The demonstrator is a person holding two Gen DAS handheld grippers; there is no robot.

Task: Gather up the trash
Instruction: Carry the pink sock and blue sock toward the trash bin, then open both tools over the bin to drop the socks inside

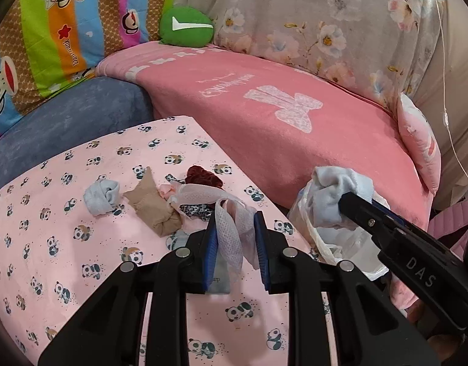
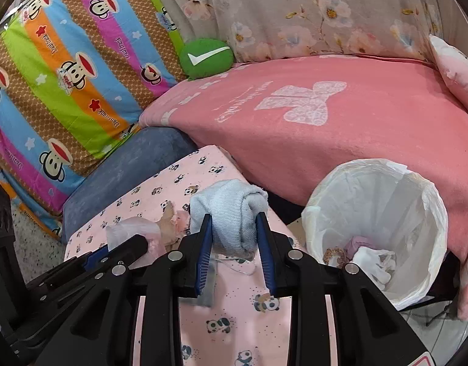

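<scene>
Mid-collection. Right hand-held gripper [image 2: 235, 235] clamped on blue sock [image 2: 230, 213], at worktop [image 2: 234, 320] right edge — short of bin [image 2: 429, 213]. Left hand-held gripper [image 1: 235, 241] clamped on mesh rag [image 1: 230, 228]. Next: carry sock over bin, release; pile [image 1: 154, 204] remaining mid-worktop.

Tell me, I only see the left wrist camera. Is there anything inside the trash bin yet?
Observer: Yes. The right wrist view looks down into the white-lined bin, and a few crumpled pieces, white, pinkish and patterned, lie at the bottom.
Operator: What is the other gripper holding?
Observer: The right gripper is shut on a rolled light blue sock, hanging between its fingers.
Operator: Is the sock over the bin?
Observer: Not yet. In that view the sock sits left of the bin's rim, over the panda cloth.
</scene>
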